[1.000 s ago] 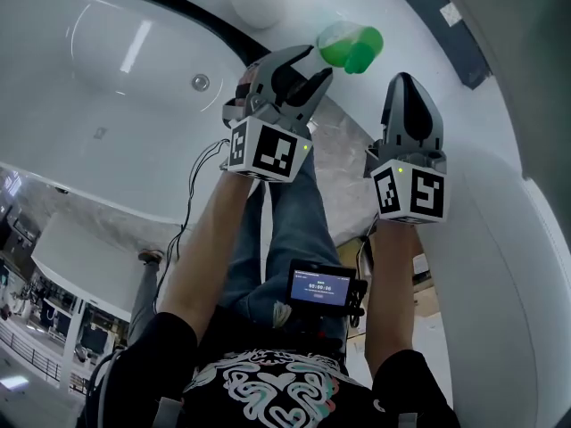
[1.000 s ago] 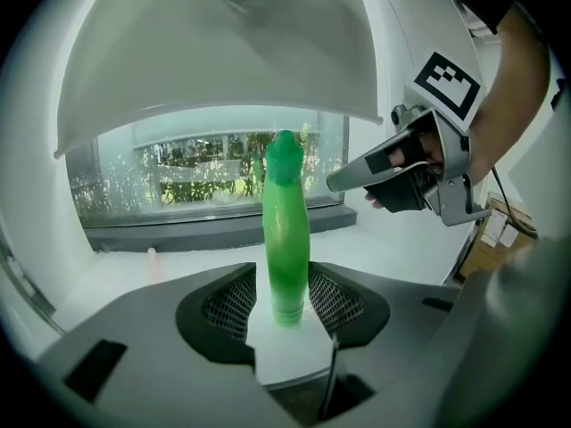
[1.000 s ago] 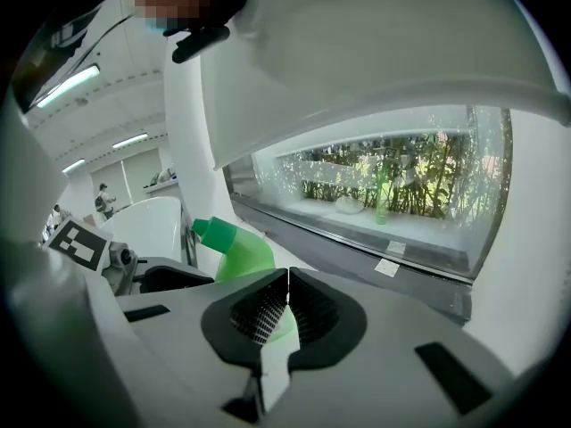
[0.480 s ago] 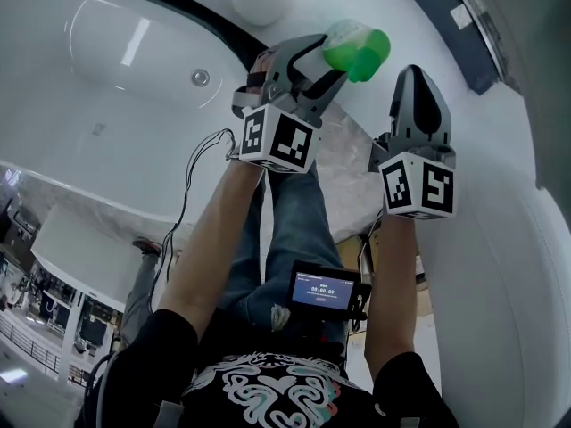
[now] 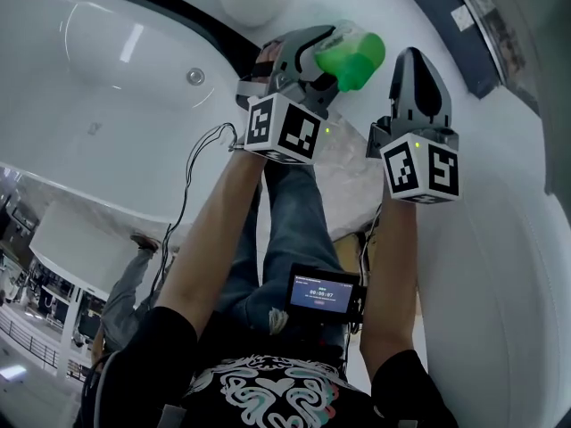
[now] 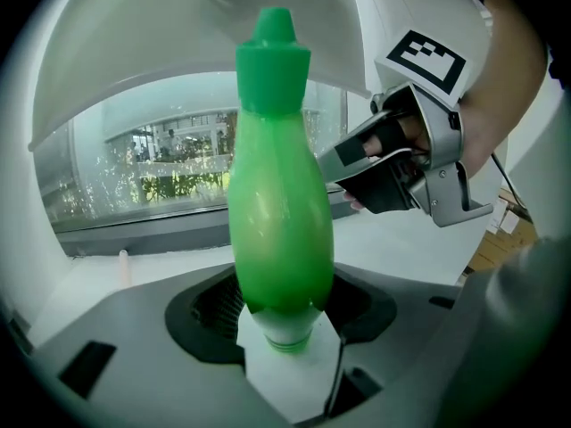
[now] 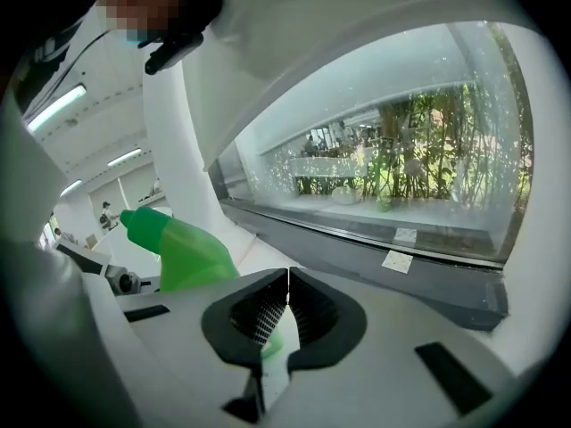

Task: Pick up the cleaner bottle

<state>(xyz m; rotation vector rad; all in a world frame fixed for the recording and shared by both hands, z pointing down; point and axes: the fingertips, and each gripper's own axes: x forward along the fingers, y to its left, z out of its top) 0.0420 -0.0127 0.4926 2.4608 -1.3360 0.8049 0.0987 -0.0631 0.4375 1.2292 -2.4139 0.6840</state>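
The green cleaner bottle (image 5: 350, 53) stands upright on the white tub ledge (image 6: 401, 248), cap up. My left gripper (image 5: 328, 61) has its jaws on either side of it, and they are opening. In the left gripper view the bottle (image 6: 278, 212) fills the gap between the black pads (image 6: 205, 306), with no firm press to be seen. My right gripper (image 5: 415, 59) hangs just right of the bottle, its pads closed together with nothing in them. In the right gripper view the bottle (image 7: 183, 252) shows to the left of the right gripper (image 7: 287, 306).
A white bathtub (image 5: 107, 69) with a round drain knob (image 5: 194, 76) lies to the left. A dark window sill (image 7: 401, 239) runs behind the ledge. Below are the person's legs and a small screen (image 5: 323, 291).
Both grippers have moved forward and down toward the bottle. The left jaws have spread wider and now straddle the bottle.
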